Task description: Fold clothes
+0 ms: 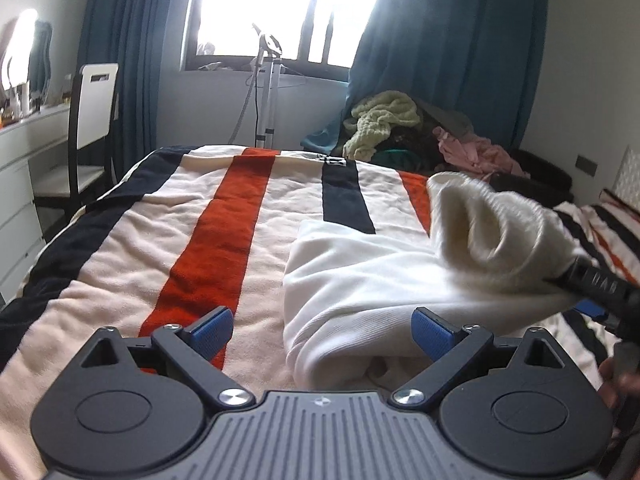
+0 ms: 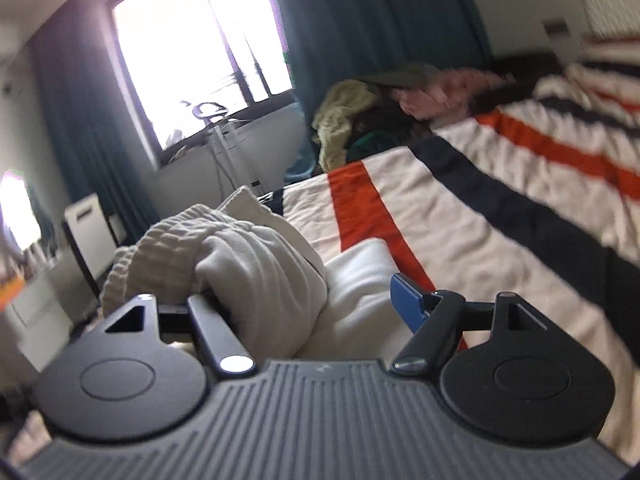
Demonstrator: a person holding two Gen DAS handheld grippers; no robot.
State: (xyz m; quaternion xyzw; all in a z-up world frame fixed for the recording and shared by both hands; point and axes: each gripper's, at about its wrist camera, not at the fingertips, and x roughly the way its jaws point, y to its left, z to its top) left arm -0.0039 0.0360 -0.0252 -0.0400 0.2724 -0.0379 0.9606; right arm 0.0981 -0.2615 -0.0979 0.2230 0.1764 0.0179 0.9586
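A white knit garment [image 1: 360,288] lies partly folded on the striped blanket [image 1: 160,224], on the bed's right half. My left gripper [image 1: 322,332] hovers open just in front of its near fold, with nothing between the blue pads [image 1: 212,332]. At the right, my right gripper [image 1: 588,292] holds the garment's ribbed end [image 1: 480,224] raised off the bed. In the right wrist view the right gripper [image 2: 308,304] stands wide open. The bunched ribbed fabric [image 2: 240,256] drapes over its left finger and hides that pad. Its right blue pad [image 2: 408,300] is bare.
A heap of unfolded clothes [image 1: 400,128], yellow-green, pink and dark, sits at the bed's far right. A white chair [image 1: 92,120] and dresser [image 1: 16,168] stand left of the bed, a steamer stand [image 1: 268,92] under the window. A hand [image 1: 616,384] shows at the right edge.
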